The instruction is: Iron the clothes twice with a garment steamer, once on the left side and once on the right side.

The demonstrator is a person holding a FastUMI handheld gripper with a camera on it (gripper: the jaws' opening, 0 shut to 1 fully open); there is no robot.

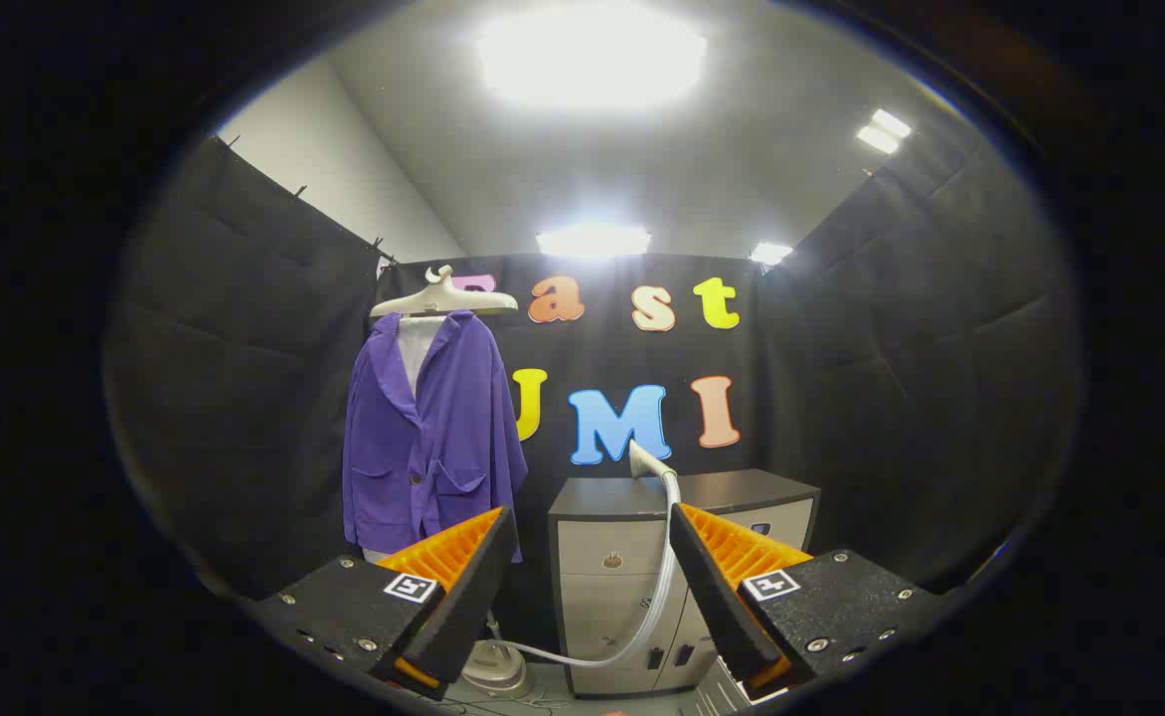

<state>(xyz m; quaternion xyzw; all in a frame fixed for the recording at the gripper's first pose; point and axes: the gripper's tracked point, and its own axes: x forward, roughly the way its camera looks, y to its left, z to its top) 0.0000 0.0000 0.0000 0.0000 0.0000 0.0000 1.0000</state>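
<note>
My tool [592, 557] hangs released, its two fingers spread wide with nothing between them. Beyond the left finger I see the purple jacket [430, 428] on a pale hanger [441, 296] against the booth's black wall. Between the fingers, further off, stands a grey cabinet [632, 577] with a dark top. The steamer head [647, 459] rests at the front edge of that top, just above the right finger's tip. Its pale hose [642, 617] curves down the cabinet front to the steamer base [495, 671] on the floor, beside the cabinet's left corner.
</note>
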